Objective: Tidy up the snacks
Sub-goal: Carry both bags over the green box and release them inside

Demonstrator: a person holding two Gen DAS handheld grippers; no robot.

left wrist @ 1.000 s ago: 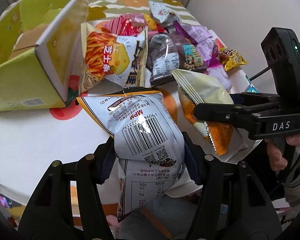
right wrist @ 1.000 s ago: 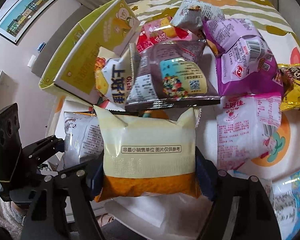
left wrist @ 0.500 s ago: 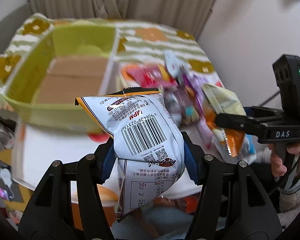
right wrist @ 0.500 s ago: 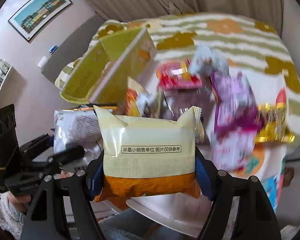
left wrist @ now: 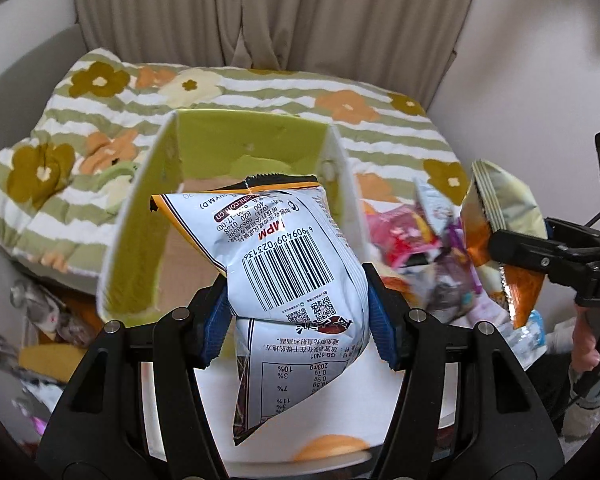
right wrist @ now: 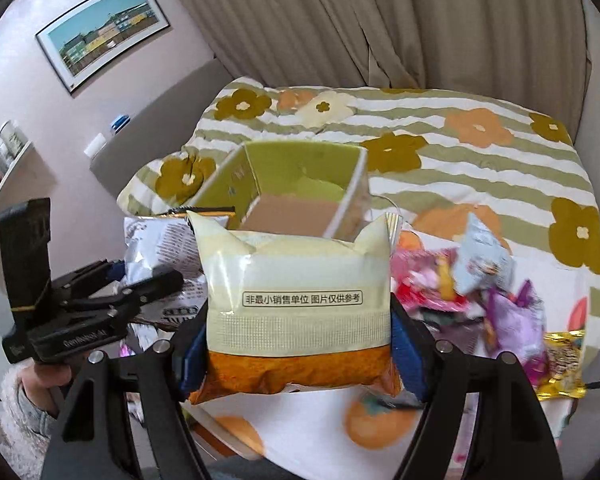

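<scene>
Both bags are higher now, near the green box (left wrist: pixel 140 216); left gripper (left wrist: pixel 298 320) squeezes one white bag (left wrist: pixel 288 264), right gripper (right wrist: pixel 300 344) squeezes one yellow bag (right wrist: pixel 296 300)

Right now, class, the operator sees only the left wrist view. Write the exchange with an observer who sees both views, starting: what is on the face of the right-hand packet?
Observer: The cream packet bears a boxed line of black print.
Operator: Any gold in the pile?
Observer: Yes, a gold packet at its right edge.
Operator: And on the far left?
Observer: A shelf holding small things.
</scene>
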